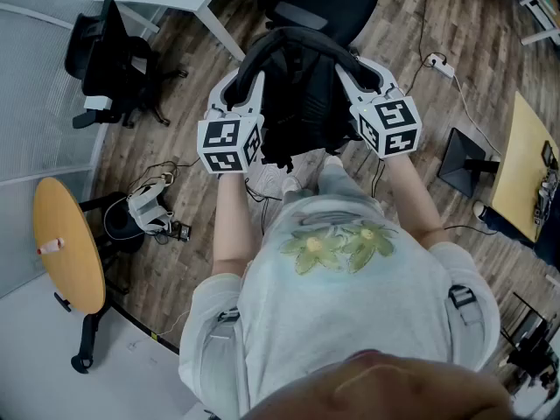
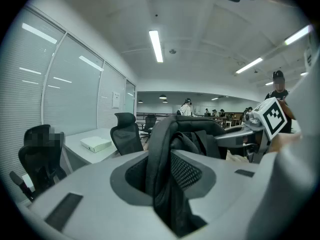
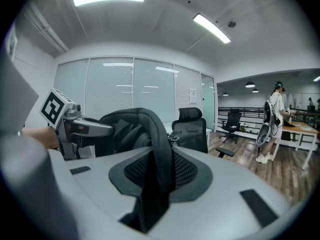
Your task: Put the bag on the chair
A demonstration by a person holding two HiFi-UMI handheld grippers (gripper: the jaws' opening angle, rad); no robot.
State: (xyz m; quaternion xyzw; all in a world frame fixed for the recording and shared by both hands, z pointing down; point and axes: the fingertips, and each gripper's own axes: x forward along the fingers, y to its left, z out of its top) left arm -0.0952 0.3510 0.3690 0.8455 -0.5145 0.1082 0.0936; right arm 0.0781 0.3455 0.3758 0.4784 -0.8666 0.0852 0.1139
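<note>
Bag (image 1: pixel 302 103) upright, long axis vertical; straps (image 2: pixel 167 174) pinched in left tool (image 1: pixel 249 90), right tool (image 1: pixel 350 81)

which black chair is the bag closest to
The black office chair straight ahead, just beyond the bag; the other chair stands well off to the left.

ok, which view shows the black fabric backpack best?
Head view: most of the black fabric backpack hangs between the left gripper and right gripper, with the black office chair beyond it. The left gripper view shows only one strap pinched in its jaws and the bag's top; the right gripper view, a second strap likewise.
</note>
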